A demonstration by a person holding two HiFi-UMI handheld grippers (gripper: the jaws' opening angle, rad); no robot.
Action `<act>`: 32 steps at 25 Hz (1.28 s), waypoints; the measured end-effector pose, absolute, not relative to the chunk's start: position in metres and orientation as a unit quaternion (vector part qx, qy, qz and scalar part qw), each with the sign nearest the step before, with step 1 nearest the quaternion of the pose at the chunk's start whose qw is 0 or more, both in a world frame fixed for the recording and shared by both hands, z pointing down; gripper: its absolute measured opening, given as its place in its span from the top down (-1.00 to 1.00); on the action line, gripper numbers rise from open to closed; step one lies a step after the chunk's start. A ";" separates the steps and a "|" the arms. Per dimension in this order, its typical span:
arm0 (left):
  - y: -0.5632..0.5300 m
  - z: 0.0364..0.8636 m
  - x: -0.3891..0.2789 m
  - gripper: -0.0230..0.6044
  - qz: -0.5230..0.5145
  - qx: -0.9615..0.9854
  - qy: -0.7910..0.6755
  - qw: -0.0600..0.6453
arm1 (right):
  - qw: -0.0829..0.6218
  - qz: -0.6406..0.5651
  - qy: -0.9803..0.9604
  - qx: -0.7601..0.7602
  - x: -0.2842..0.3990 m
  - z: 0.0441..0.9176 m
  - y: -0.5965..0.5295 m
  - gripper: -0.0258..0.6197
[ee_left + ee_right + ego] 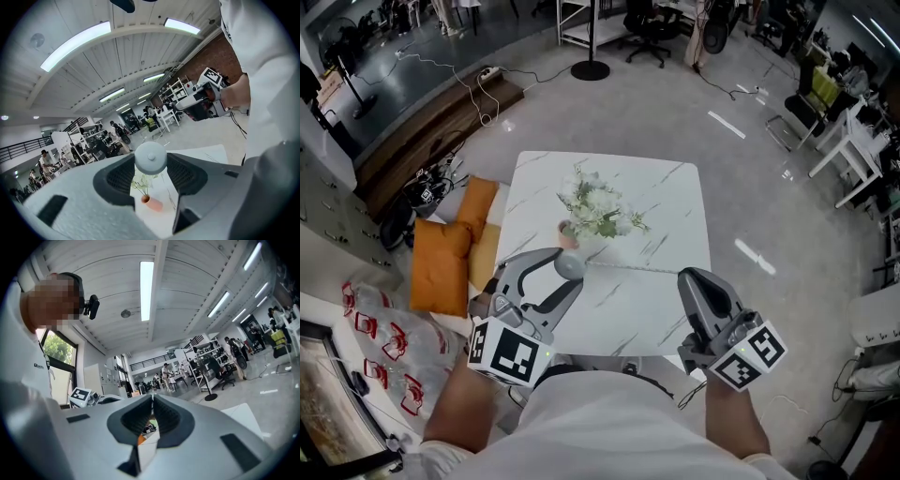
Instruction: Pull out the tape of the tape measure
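Note:
A round grey tape measure (570,263) is clamped between the jaws of my left gripper (569,268) above the near half of the white marble table (661,202). From it a thin tape (628,269) runs rightward to my right gripper (682,276), whose jaws are shut on the tape's end. In the left gripper view the tape measure (150,157) fills the gap between the fingers. The right gripper (153,398) shows its jaws pressed together in its own view, and the tape itself is too thin to make out there.
A small pink vase (568,235) with white flowers (598,208) stands just beyond the tape measure. Orange cushions (441,264) lie on a seat left of the table. A lamp base (590,70) stands on the floor far behind.

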State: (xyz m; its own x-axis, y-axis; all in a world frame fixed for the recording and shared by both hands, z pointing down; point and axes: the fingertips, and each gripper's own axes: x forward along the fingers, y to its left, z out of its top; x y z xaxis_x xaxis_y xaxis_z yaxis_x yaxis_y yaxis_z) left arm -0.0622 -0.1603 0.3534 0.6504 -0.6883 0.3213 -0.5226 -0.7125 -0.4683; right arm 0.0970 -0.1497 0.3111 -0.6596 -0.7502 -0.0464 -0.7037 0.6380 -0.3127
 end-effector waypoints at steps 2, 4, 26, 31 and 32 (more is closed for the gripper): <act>-0.163 0.353 -0.070 0.22 -0.247 -0.887 0.351 0.170 | 0.092 -0.137 0.895 -0.414 0.104 0.311 -0.151 0.86; -0.167 0.354 -0.079 0.22 -0.249 -0.883 0.361 0.169 | 0.099 -0.141 0.888 -0.427 0.117 0.308 -0.154 0.86; -0.180 0.349 -0.115 0.22 -0.251 -0.867 0.398 0.165 | 0.099 -0.125 0.868 -0.471 0.158 0.302 -0.160 0.86; -0.180 0.350 -0.115 0.22 -0.256 -0.866 0.393 0.175 | 0.098 -0.124 0.867 -0.473 0.160 0.301 -0.161 0.86; -0.180 0.350 -0.115 0.22 -0.256 -0.865 0.393 0.176 | 0.097 -0.123 0.867 -0.473 0.160 0.300 -0.160 0.86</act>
